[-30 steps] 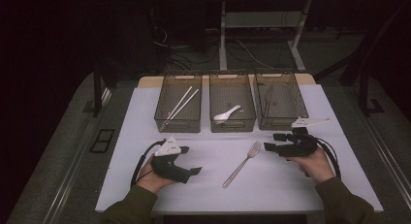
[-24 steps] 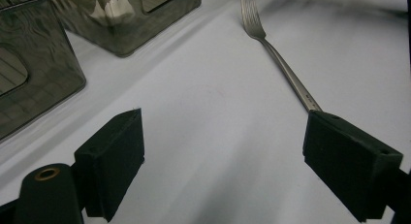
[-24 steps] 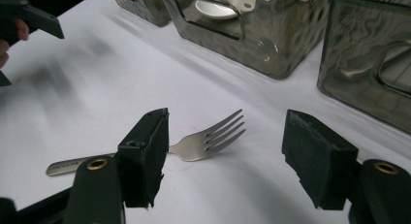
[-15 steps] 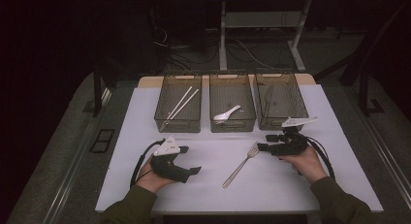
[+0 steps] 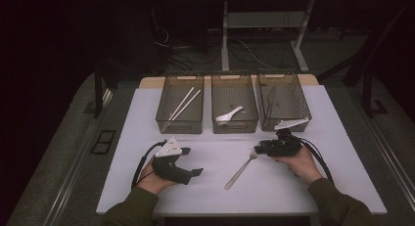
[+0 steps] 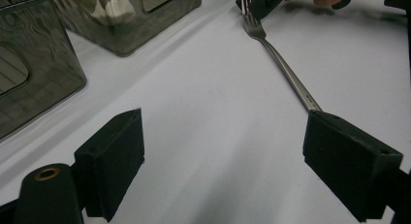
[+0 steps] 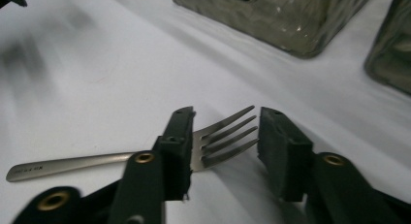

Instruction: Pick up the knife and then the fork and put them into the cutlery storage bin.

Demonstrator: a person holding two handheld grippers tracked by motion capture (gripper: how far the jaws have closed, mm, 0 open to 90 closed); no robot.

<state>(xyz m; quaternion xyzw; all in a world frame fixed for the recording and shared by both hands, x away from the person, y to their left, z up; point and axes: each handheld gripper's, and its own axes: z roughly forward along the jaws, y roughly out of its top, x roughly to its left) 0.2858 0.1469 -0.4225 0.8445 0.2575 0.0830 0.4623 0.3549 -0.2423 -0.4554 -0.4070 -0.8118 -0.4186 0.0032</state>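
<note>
A metal fork (image 5: 240,171) lies on the white tabletop, tines toward the bins. My right gripper (image 5: 257,150) is low over its head. In the right gripper view the tines (image 7: 225,136) lie between the two jaws. These jaws have just been closing; one pad touches the fork's neck and a small gap remains at the other, so the gripper (image 7: 224,146) is still open. My left gripper (image 5: 198,172) rests on the table to the left, open with nothing between its jaws (image 6: 223,151). Its view shows the fork's handle (image 6: 286,73) running away to the right.
Three dark see-through bins stand in a row at the back. The left bin (image 5: 164,119) holds chopsticks (image 5: 182,104), the middle bin (image 5: 235,128) a white spoon (image 5: 229,114), and the right bin (image 5: 298,122) has unclear contents. The white mat (image 5: 215,152) ends near the person's sleeves.
My right gripper has moved left and down onto the fork's head, and its jaws have narrowed around the tines. The left gripper and the fork have stayed put.
</note>
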